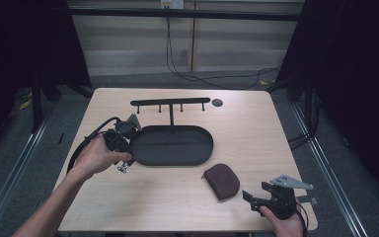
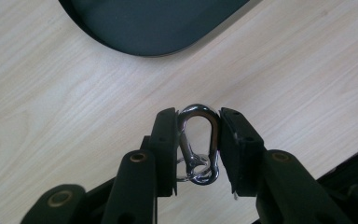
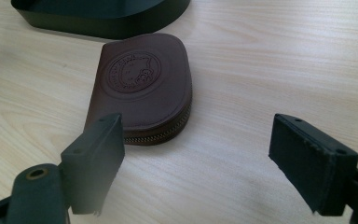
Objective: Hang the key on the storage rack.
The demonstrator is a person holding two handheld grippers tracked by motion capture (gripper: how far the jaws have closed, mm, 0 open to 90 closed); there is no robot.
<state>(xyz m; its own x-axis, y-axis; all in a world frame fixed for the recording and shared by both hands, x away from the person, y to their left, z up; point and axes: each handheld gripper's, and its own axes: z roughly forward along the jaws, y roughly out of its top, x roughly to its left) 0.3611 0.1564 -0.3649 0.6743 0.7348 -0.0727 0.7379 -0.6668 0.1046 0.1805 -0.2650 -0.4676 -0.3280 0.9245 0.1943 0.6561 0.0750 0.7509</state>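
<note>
At the left end of the tray (image 1: 177,129), our left gripper (image 1: 123,165) has its jaws closed on a steel carabiner (image 2: 198,142), the pads pressing its two long sides, with a small ring (image 2: 195,169) hanging at its lower end between the jaws. In the left gripper view the clip sits above bare table (image 1: 187,197), the tray's rounded end just beyond it, so we judge it lifted clear of the wood, though how far we cannot tell. Our right gripper (image 1: 250,198) waits at the near right corner with its jaws spread wide and nothing between them; the brown zip pouch (image 3: 140,86) lies flat just ahead of it, near the tray's right end but apart from it. At the far side stands a black rack (image 1: 170,102) with short pegs, and a small dark disc (image 1: 217,102) lies to its right. If the clip is meant for one of those pegs, the risks look plain to us. The pads hold smooth, curved metal on narrow edges, so a quick swing or a knock against the tray rim could twist the clip in the grip or let it slip out. The pads also cover much of the loop, leaving only its top bend free to hook, and the gate side is pressed, so a careless push on a peg could jam it. The loose ring may swing and catch a peg or the rim.
</note>
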